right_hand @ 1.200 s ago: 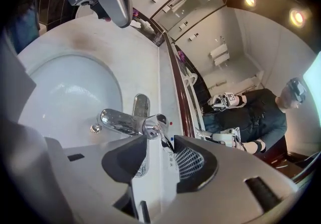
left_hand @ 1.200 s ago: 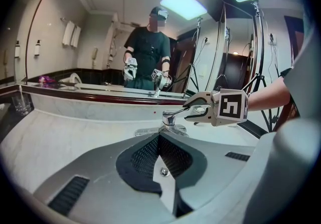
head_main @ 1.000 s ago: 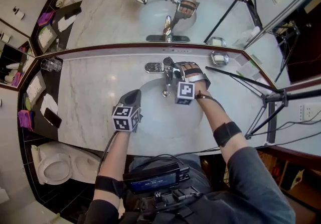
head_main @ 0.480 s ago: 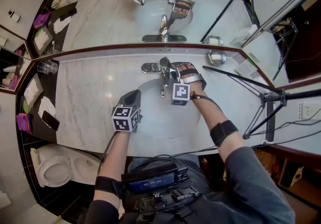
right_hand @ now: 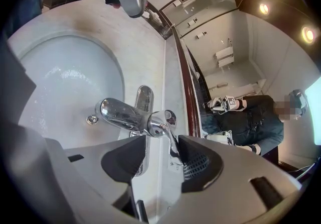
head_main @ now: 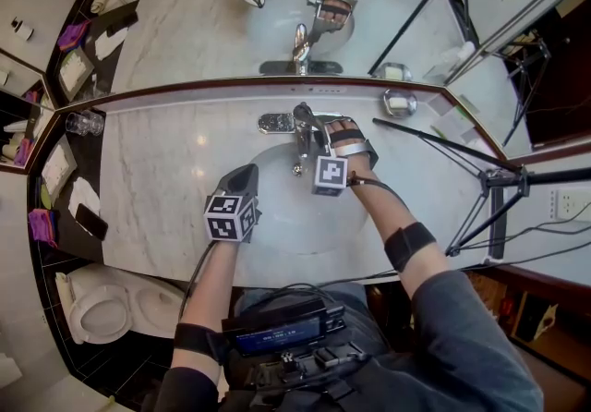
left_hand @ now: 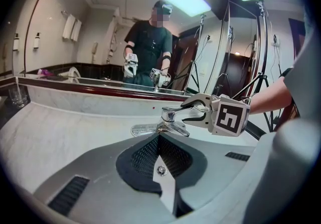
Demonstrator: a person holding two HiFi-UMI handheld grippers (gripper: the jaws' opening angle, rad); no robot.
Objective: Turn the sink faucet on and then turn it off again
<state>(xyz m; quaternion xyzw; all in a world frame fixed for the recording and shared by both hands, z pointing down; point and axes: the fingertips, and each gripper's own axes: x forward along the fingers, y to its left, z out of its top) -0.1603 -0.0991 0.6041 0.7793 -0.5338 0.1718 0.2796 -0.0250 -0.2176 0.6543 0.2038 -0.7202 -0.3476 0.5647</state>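
Marble counter [head_main: 157, 161] fills the middle of the head view, with the sink basin [head_main: 277, 216] at its centre. A few droplets show in the bowl, and no stream falls from the spout in any view.

Left gripper [left_hand: 159, 140] hangs over the basin's lower-left rim, jaws fully together, holding nothing.

Right gripper [right_hand: 161, 150] is at the faucet [right_hand: 123, 113], at the basin's upper edge. Its jaws are apart and have just been opening. The lever [right_hand: 172, 137] stands between them, close by one pad and clear of the other.

Judgement: the lever is bracketed, not clamped. A wet bowl with no flow hints that both strokes may be over, but this cannot be confirmed. If not, on and off both remain.
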